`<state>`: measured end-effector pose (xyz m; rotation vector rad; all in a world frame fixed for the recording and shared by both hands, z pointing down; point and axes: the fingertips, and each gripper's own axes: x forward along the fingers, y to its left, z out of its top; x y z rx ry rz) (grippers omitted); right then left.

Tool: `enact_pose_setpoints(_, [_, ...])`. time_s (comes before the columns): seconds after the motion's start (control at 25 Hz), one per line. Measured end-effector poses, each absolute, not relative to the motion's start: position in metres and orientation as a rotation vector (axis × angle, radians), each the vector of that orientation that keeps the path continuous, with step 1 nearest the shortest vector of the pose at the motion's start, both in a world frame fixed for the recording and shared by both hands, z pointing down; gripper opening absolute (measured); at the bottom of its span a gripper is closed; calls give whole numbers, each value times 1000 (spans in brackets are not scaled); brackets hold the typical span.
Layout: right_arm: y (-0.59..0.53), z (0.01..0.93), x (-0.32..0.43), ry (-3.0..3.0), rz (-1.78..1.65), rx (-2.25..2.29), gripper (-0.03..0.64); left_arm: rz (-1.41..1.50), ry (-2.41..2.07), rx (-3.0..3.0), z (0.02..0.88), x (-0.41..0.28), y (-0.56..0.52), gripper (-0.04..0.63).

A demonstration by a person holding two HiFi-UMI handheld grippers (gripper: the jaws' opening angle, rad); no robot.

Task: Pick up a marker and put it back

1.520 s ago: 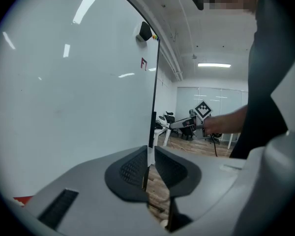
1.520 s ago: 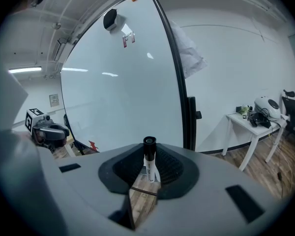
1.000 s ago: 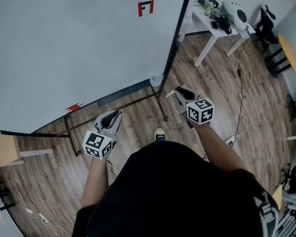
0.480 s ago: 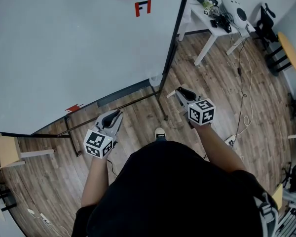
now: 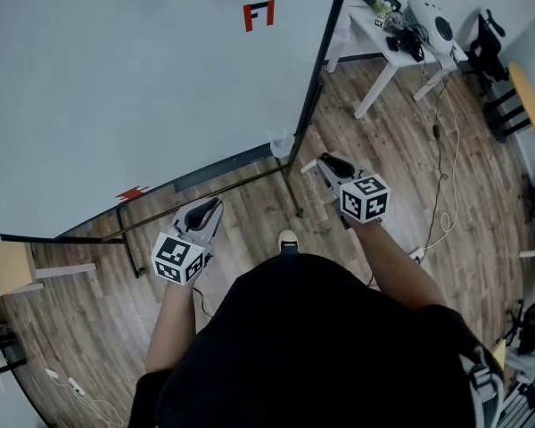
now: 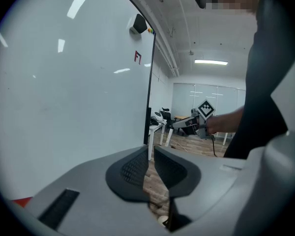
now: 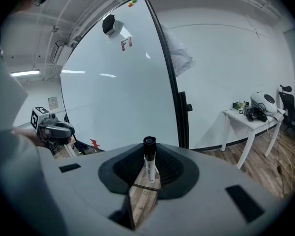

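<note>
A marker (image 7: 148,165) with a white body and a black cap stands upright between the jaws of my right gripper (image 7: 148,157), which is shut on it. In the head view, that right gripper (image 5: 333,167) hovers over the wooden floor near the whiteboard's (image 5: 116,78) right edge. My left gripper (image 5: 202,214) is held lower left, pointing at the board's bottom edge. In the left gripper view its jaws (image 6: 151,163) stand together with nothing between them. A dark tray (image 5: 225,168) runs along the foot of the board.
The board's black stand legs (image 5: 291,191) cross the floor between the grippers. A white table (image 5: 385,45) with a helmet and gear stands at the back right. A cable (image 5: 446,176) trails over the floor on the right. A red mark (image 5: 259,13) sits high on the board.
Both grippers keep their places and the marker stays in the right one. Only the head view has shifted slightly.
</note>
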<state>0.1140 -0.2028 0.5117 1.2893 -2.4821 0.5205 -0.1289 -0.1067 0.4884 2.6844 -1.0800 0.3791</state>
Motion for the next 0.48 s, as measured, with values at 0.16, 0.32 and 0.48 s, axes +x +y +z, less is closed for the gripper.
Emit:
enact_pose_setpoints(0.16, [-218,511,111,-2495,509,1262,64,379,-1097,2670,490,-128,-114,41])
enact_pose_setpoints(0.32, [-235,508,108,-2507,494,1239,64,380,-1117,2655,490,-127,-121,37])
enact_pose_setpoints(0.48, [-253,506,105,-2521,484,1220,64,378,-1132,2636,493,-126,-129,32])
